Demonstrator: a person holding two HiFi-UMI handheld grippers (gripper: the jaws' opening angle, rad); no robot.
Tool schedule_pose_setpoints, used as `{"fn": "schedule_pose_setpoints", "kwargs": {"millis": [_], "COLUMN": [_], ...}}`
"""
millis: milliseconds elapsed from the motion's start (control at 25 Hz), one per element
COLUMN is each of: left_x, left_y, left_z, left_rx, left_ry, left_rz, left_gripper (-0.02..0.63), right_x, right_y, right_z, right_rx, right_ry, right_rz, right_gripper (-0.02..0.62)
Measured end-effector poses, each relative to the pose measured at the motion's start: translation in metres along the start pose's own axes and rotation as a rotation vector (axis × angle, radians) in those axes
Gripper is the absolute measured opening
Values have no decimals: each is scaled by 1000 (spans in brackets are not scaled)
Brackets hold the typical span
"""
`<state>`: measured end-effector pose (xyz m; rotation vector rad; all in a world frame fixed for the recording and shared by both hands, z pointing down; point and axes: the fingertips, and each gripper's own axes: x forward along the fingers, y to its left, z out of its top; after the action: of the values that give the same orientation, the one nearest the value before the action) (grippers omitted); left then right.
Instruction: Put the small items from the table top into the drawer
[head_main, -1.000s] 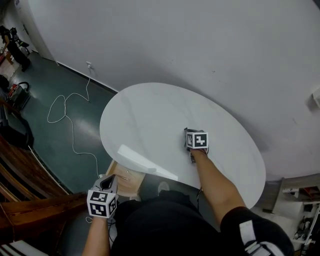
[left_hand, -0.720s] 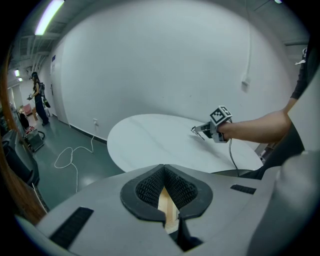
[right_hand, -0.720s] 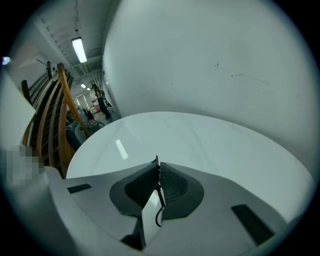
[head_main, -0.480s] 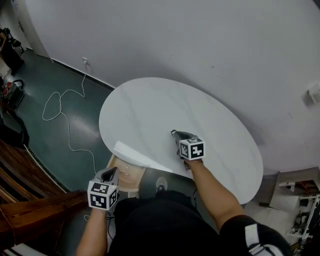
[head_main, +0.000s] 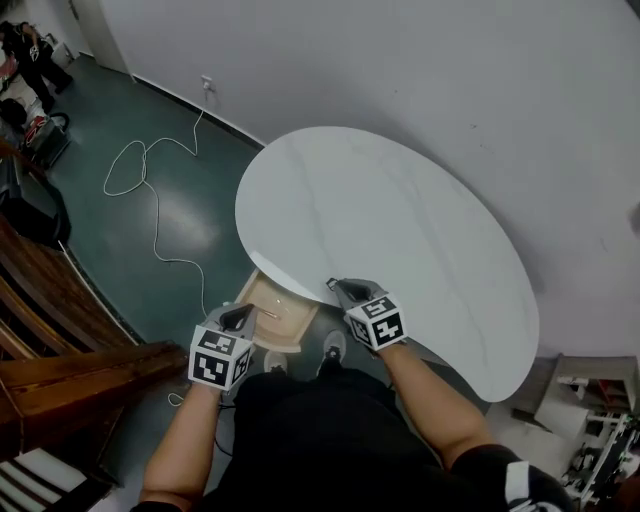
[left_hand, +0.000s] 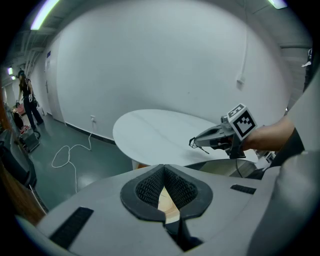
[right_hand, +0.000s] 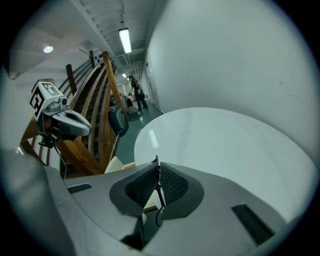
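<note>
Drawer (head_main: 290, 320) lies open just below-left of right gripper (head_main: 335, 287), which pinches an upright wire pin (right_hand: 159, 187); left gripper (head_main: 240, 316), jaws together on nothing, is nearer.

two tools (head_main: 238, 317) (head_main: 334, 288), one table (head_main: 400, 215), drawer (head_main: 278, 318), clip (right_hand: 158, 186)

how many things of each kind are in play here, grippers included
handheld grippers with marker cubes: 2 (left gripper, right gripper)
white oval table: 1
open light wooden drawer: 1
thin black wire item, clamped in the right gripper: 1
total: 5
</note>
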<state>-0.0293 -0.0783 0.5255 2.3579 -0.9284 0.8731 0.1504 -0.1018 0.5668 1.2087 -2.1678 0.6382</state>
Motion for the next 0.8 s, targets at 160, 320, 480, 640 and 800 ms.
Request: {"fn": "schedule_pose_setpoints", "kwargs": {"millis": [160, 320, 480, 640, 800], "left_x": [-9, -15, -31, -36, -38], "left_y": [12, 23, 42, 47, 43], "left_z": [-16, -30, -45, -56, -64], "left_rx": [-24, -60, -94, -119, -129], "left_ry": [7, 1, 4, 8, 15], "left_rz": [16, 32, 71, 87, 89], "left_gripper": [14, 14, 14, 14, 14], "right_x": [18, 34, 60, 88, 111], "right_y": [45, 87, 121, 132, 137], "right_z": [-11, -31, -57, -84, -102], "right_rx": [-53, -141, -234, -306, -394], "right_ry": [45, 111, 195, 285, 347], "right_rz": [79, 162, 234, 264, 292], "right_gripper": [19, 20, 20, 20, 20]}}
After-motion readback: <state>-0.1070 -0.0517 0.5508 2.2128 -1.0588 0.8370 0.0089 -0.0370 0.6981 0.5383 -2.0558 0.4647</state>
